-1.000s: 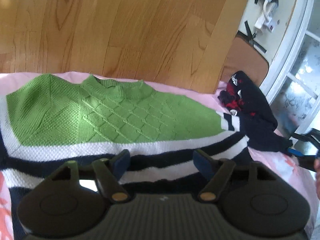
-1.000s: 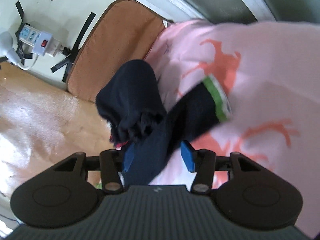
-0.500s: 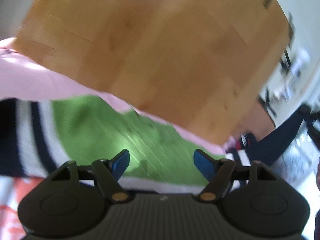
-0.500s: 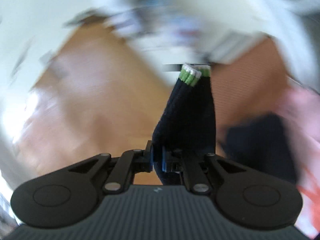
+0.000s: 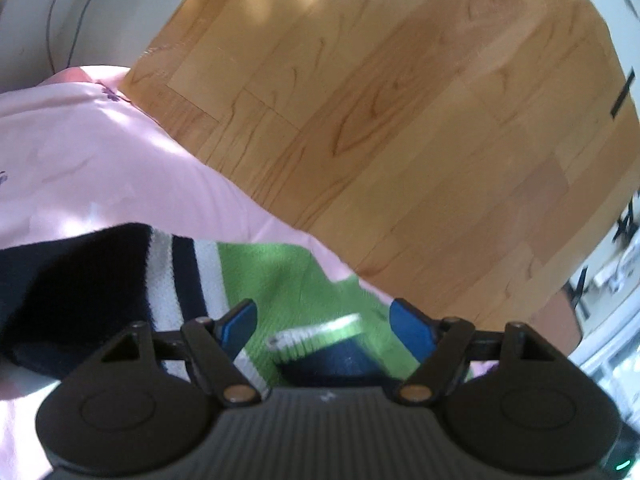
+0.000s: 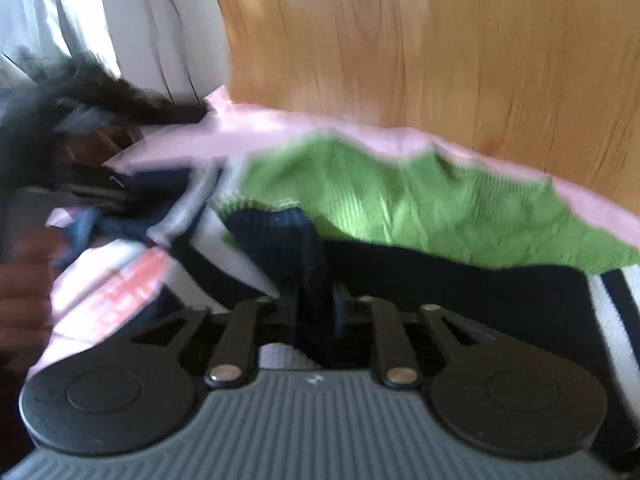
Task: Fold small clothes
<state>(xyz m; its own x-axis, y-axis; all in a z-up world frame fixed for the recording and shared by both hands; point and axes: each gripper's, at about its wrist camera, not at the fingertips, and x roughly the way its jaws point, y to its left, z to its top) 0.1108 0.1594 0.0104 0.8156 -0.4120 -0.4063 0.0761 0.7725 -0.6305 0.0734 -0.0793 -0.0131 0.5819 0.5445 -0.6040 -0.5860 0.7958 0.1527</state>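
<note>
The right gripper (image 6: 314, 308) is seen with its black linkage arms drawn close together, and the navy knitted sleeve (image 6: 288, 240) of the sweater passes straight up between its jaws; the jaws are opening at this moment, and motion blur prevents it from being told whether the pads still press on the fabric. Just beyond the jaws, the sleeve's cuff end is laid over the green, white and navy striped knitted sweater (image 6: 420, 208), at the border of its green upper panel. The left gripper (image 5: 322, 324) is released: its blue-padded fingers (image 5: 412, 328) stand well apart, the jaws are opening slightly, and nothing is clamped between them. Below and between these fingers the navy sleeve end with its pale ribbed cuff (image 5: 316, 334) is visible, resting on the green panel. To the left of the left gripper the sweater's navy and white striped portion is spread. The sweater lies on a pink printed cloth (image 5: 100, 152), which reaches past the garment's far edge. Beyond the cloth, a light wooden plank floor (image 5: 400, 100) fills the background. A blurred hand (image 6: 20, 300) appears at the left edge of the right wrist view.
</note>
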